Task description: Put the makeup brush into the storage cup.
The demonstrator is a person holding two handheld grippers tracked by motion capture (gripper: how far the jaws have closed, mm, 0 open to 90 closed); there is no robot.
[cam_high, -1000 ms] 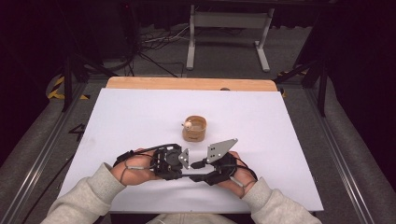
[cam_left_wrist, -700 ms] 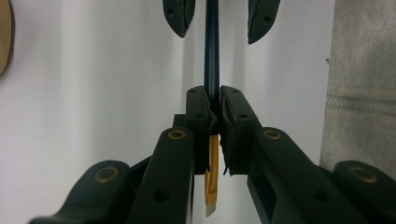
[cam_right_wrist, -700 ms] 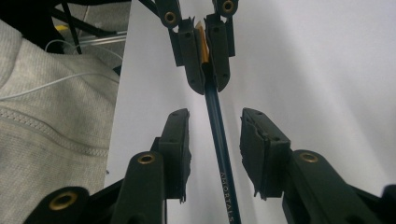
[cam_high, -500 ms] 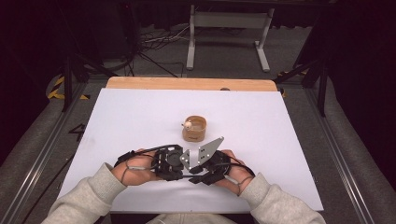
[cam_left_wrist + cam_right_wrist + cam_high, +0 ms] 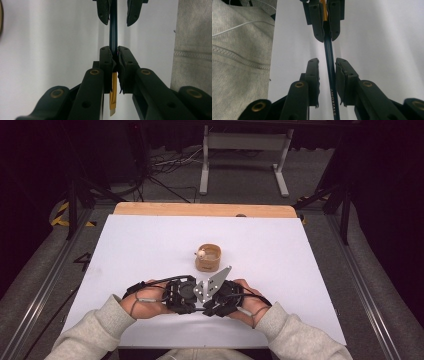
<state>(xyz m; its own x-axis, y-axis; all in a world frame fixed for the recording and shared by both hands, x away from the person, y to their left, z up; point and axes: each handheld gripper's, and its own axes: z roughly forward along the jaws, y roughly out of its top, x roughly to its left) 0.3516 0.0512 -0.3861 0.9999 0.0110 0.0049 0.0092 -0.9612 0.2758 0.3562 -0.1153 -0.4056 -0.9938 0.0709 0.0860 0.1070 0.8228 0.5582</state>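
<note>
At the near edge of the white surface (image 5: 300,270), the person's two hands have drawn closer together than half a second ago, and the grey plate atop the right hand-held gripper (image 5: 220,306) now tilts more steeply upward. The left hand-held gripper (image 5: 186,296) points toward the right one, tips almost meeting. Between them runs a slim pencil (image 5: 113,30), dark blue-green, with a yellow section and a pale flat end behind the left hand-held gripper's jaws. The left jaws are clamped on it. The right hand-held gripper's jaws stand apart, either side of the shaft (image 5: 331,75), which bears small gold lettering. A little beyond the hands sits a small round wooden pot (image 5: 208,258).
</note>
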